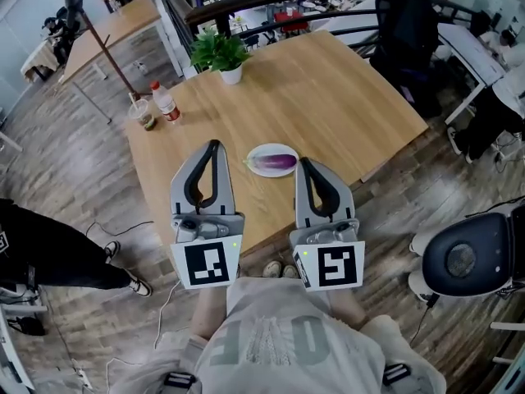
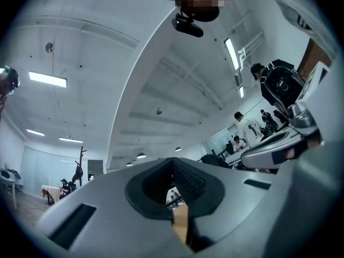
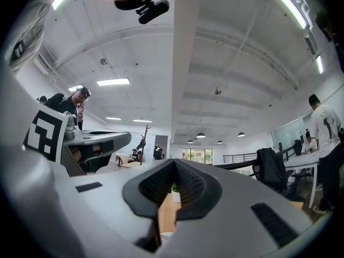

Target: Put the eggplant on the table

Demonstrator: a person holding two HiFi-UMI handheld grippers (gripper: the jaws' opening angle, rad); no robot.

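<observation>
Head view has both tools raised side by side in front of the person's chest, pointing out over the near edge of the worktop. The left tool [image 1: 215, 144] has its jaws drawn together at the tips with nothing between them. In the left gripper view the left tool [image 2: 173, 161] shows only ceiling and a sliver of wood through the hollow behind the tips. The right tool [image 1: 305, 162] is likewise closed and empty. In the right gripper view the right tool [image 3: 173, 161] has its pads meeting at the tip, with a strip of wood and a potted plant [image 3: 174, 187] seen through the hollow. Neither tool touches anything, so I judge this a ready posture before any reach, held clear of the surface.

Just beyond the tips, and between them as seen from above, the eggplant [image 1: 275, 162] lies on its side on a small white plate [image 1: 271, 147] near the front edge of the worktop [image 1: 328, 89]. It rests on the plate, not on the wood, so the task looks not yet begun. Bare wood on either side of the plate offers a place to set it down. The right tool is nearer the eggplant and seems the likelier one to take it. Farther back, well apart from the plate, stand the same potted plant [image 1: 221, 54], a bottle [image 1: 166, 103] and a cup [image 1: 142, 113], out of the way.
</observation>
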